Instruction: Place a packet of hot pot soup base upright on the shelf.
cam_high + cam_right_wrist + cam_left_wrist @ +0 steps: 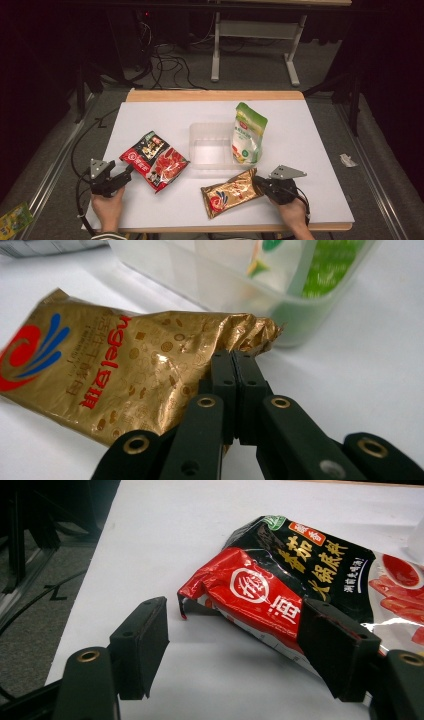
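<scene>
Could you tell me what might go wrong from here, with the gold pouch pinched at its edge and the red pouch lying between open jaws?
1. The right hand-held gripper pinches only the crinkled edge of the gold pouch; lifted, it could slip or tear.
2. The clear tub lies close by, with the green pouch leaning in it; a swinging gold pouch could knock them.
3. The left hand-held gripper stands open around the red pouch corner; closing may only crumple it.

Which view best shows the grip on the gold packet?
The right gripper view: the right gripper is shut on the gold packet at its crinkled corner. The high view shows the whole packet lying flat beside the clear tub.
</scene>
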Demonstrator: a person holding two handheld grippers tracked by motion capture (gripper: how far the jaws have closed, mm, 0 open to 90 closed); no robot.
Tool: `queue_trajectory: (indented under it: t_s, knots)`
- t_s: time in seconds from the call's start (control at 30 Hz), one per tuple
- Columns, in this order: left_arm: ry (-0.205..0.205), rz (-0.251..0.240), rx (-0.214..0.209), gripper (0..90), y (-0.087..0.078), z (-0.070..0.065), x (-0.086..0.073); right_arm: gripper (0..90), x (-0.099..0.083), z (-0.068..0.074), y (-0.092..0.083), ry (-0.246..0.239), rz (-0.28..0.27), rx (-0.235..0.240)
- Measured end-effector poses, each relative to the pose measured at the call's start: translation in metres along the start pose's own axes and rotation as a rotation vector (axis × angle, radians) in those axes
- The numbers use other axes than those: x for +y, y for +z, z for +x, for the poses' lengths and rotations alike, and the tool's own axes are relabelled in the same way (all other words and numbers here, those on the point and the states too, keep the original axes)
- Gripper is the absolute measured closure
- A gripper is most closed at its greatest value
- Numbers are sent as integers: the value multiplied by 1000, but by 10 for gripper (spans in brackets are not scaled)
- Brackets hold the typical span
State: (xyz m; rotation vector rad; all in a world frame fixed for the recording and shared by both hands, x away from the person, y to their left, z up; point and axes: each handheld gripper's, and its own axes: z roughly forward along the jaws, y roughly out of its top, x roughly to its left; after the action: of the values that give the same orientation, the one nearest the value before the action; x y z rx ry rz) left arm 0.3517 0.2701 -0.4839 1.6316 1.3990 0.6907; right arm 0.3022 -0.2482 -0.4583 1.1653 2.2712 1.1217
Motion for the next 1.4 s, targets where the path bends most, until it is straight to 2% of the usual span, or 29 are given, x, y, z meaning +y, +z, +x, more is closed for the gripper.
queue_trajectory:
  t_s: [0.27, 0.47, 0.8, 1.4]
  knots:
    - [1, -3, 0, 293, 0, 0, 0, 900, 17, 1, -13, -31, -53, 27]
    - [1, -3, 0, 293, 0, 0, 0, 900, 28, -4, -24, -23, -92, 40]
    - [1, -3, 0, 293, 0, 0, 0, 900, 46, -7, -43, -53, -138, 42]
    - [2, 3, 1, 293, 0, 0, 0, 900, 80, -11, -64, -74, -219, 129]
